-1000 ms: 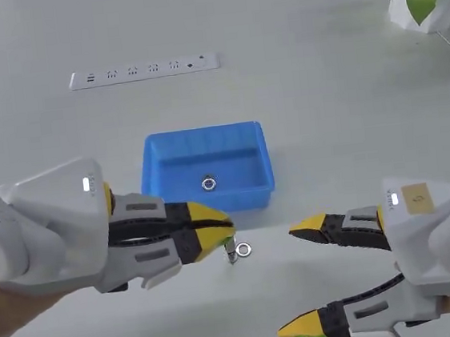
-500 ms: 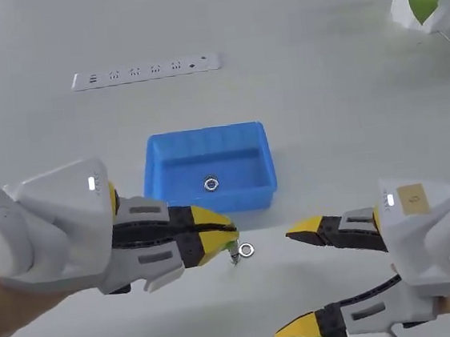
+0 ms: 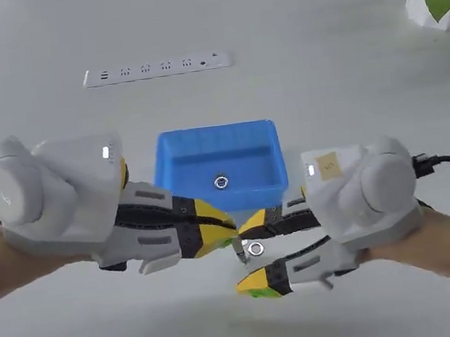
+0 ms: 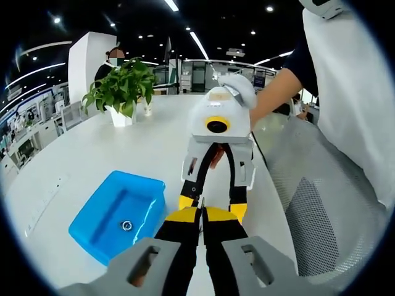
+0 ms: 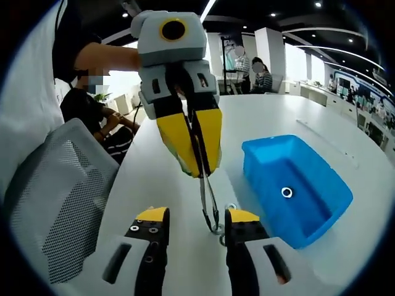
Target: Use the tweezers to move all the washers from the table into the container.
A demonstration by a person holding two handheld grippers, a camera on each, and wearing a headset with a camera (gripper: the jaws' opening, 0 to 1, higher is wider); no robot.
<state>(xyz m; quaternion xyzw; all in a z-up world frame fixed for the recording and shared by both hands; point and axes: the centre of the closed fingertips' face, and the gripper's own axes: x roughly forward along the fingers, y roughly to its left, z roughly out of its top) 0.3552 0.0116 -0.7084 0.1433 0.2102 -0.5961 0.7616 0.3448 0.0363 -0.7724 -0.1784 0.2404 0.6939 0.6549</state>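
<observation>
Left claw clamps tweezers, tips blurry beside the washer; right claw spread wide.

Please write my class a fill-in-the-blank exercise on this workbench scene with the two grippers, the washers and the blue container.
1. The left gripper is shut on slim metal ____.
2. The blue plastic container holds ____ round metal washer.
3. A second washer lies on the white table, ____ the container.
4. The jaws of the right gripper stand ____.
Missing words: tweezers; one; outside; open.
</observation>
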